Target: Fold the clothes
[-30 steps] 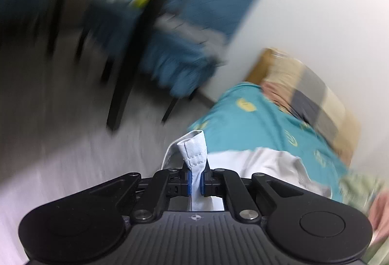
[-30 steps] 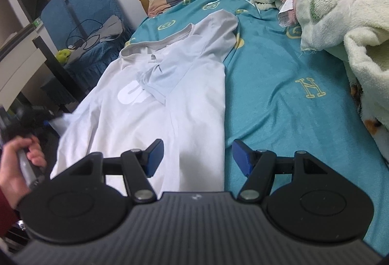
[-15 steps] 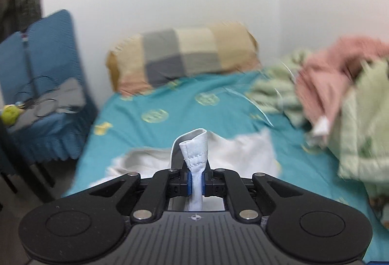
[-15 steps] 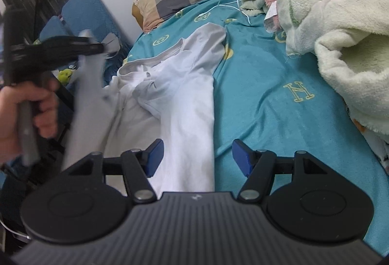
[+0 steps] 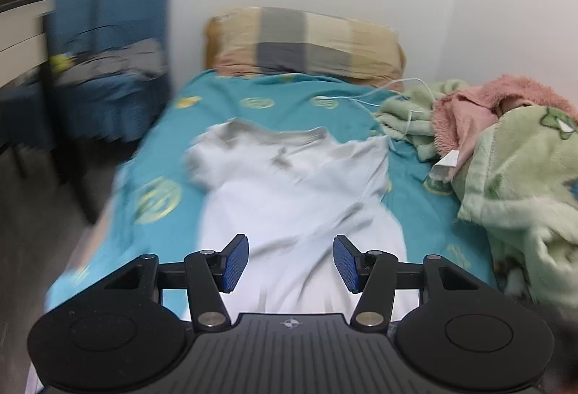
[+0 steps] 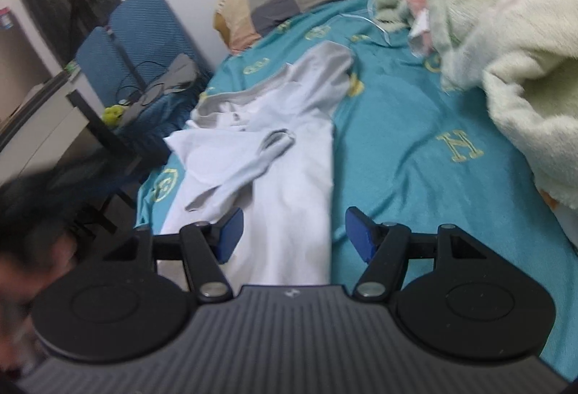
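A white T-shirt with grey collar and sleeve trim [image 5: 296,191] lies lengthwise on the teal bedspread [image 5: 224,108], its left side folded over onto the body. It also shows in the right wrist view [image 6: 285,173], narrow, with a sleeve lying across it. My left gripper [image 5: 290,262] is open and empty, above the shirt's lower part. My right gripper [image 6: 292,233] is open and empty, over the shirt's lower right edge.
A checked pillow [image 5: 307,43] lies at the head of the bed. Green and pink blankets [image 5: 513,173] are heaped along the right side, pale blanket [image 6: 505,32]. A white cable [image 5: 383,94] lies near them. Blue chairs [image 5: 108,43] stand left of the bed.
My left gripper swung over the bed with a shirt edge, then opened and let it go. The shirt's left side now lies folded over. The right gripper stayed open.
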`<state>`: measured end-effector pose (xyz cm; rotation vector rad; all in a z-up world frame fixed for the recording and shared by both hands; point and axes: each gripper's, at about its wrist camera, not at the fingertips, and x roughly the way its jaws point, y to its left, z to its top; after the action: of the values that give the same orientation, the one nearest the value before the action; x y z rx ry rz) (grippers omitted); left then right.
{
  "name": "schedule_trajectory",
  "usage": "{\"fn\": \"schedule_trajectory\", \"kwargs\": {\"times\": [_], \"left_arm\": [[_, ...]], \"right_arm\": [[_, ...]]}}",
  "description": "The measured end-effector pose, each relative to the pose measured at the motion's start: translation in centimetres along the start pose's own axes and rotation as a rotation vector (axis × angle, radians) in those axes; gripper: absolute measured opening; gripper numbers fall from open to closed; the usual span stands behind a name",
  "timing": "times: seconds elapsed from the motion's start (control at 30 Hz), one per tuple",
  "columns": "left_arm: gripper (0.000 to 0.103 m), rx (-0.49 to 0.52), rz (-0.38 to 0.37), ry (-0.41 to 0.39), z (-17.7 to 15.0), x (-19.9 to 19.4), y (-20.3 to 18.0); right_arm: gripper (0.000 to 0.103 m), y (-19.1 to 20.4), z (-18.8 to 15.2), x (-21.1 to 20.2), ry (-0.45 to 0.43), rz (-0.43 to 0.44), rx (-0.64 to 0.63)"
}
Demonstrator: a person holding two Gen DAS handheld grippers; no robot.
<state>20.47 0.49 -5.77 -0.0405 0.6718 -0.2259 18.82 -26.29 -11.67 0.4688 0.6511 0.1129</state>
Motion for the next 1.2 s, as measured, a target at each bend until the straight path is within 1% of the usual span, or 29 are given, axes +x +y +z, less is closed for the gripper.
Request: {"fn": "schedule_trajectory", "kwargs": {"times": [0.1,0.13,0.2,0.3,0.37,0.43,0.47,0.5,0.6,0.7,0.8,0.87,0.9,0.93,1.0,1.03,1.07,1.13,1.2], "left_arm": [[0.058,0.010,0.009,-0.018,-2.7,-5.1,0.8],[0.059,0.012,0.010,-0.030,-3.6,-6.4,1.0],[0.059,-0.020,0.011,-0.035,-4.8,-8.0,1.7],[0.059,-0.040,-0.023,-0.014,-5.5,-8.7,2.9],[0.059,-0.011,-0.037,-0.013,-5.8,-9.1,3.3],[0.059,0.015,-0.049,-0.016,-6.0,-9.0,3.8],[0.059,0.014,-0.072,-0.017,-6.3,-8.8,4.2],[0.059,0.012,-0.096,-0.018,-6.5,-8.6,4.6],[0.059,-0.009,-0.134,-0.001,-7.0,-7.8,6.0],[0.059,0.002,-0.133,0.003,-7.4,-6.9,7.0],[0.059,-0.045,-0.151,0.025,-7.4,-6.0,8.3],[0.059,-0.055,-0.156,0.022,-7.4,-5.9,8.7],[0.059,-0.060,-0.159,0.020,-7.3,-5.8,8.9],[0.059,-0.064,-0.161,0.023,-7.4,-5.7,8.9],[0.059,-0.072,-0.165,0.032,-7.4,-5.5,8.9],[0.059,-0.078,-0.158,0.040,-7.5,-5.4,8.9],[0.059,-0.084,-0.152,0.047,-7.6,-5.3,8.9],[0.059,-0.097,-0.146,0.059,-7.7,-5.2,8.7],[0.059,-0.110,-0.150,0.058,-7.8,-5.3,8.4]], "right_arm": [[0.066,1.4,-0.5,-0.3,-0.020,0.033,-0.078],[0.066,1.9,-0.7,-0.4,-0.027,0.043,-0.109],[0.066,3.1,-1.2,-0.8,-0.038,0.071,-0.162],[0.066,4.9,-1.8,-1.3,-0.053,0.118,-0.233],[0.066,6.1,-2.0,-1.4,-0.051,0.144,-0.255],[0.066,7.6,-1.9,-0.9,-0.035,0.143,-0.287],[0.066,8.3,-1.7,-0.3,-0.021,0.140,-0.291],[0.066,9.0,-1.5,0.5,-0.007,0.136,-0.297],[0.065,11.1,-0.9,4.4,0.032,0.109,-0.344],[0.064,13.2,-0.7,9.5,0.064,0.056,-0.451],[0.061,15.0,-0.8,14.1,0.090,-0.001,-0.567],[0.060,15.5,-1.2,16.4,0.118,-0.036,-0.641],[0.058,15.6,-1.4,17.4,0.138,-0.050,-0.673],[0.054,15.6,-1.7,18.2,0.155,-0.063,-0.703],[0.042,15.5,-1.6,19.0,0.163,-0.063,-0.737],[0.020,15.5,-1.2,19.0,0.156,-0.054,-0.724],[0.011,15.3,-0.5,18.9,0.150,-0.050,-0.689],[0.007,14.9,1.1,18.5,0.130,-0.022,-0.628],[0.006,14.6,3.0,18.2,0.096,0.001,-0.583]]}}
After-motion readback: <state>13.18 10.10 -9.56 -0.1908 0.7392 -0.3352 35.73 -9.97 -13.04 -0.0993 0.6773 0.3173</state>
